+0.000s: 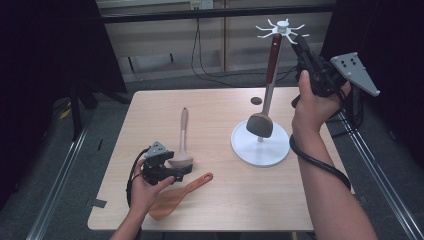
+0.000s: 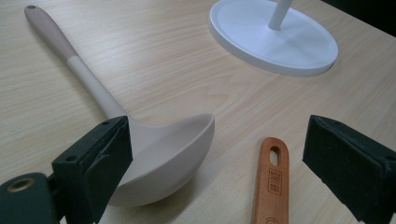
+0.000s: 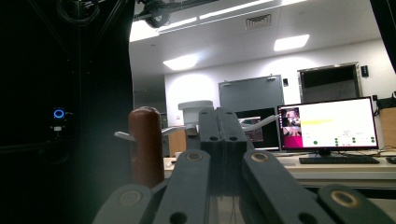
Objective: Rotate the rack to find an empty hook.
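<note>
item: beige silicone ladle (image 2: pixel 154 154), lying just left of the white round-based utensil stand (image 1: pixel 260 145); light, stiff, slightly grippy, best taken mid-handle; my left tongs (image 2: pixel 219 168) spread beside its bowl, my right tongs (image 3: pixel 223 140) pressed together, empty.

Wooden table (image 1: pixel 220 200) — ladle (image 1: pixel 182 145), spatula (image 1: pixel 176 198), stand base (image 1: pixel 260 145)
</note>
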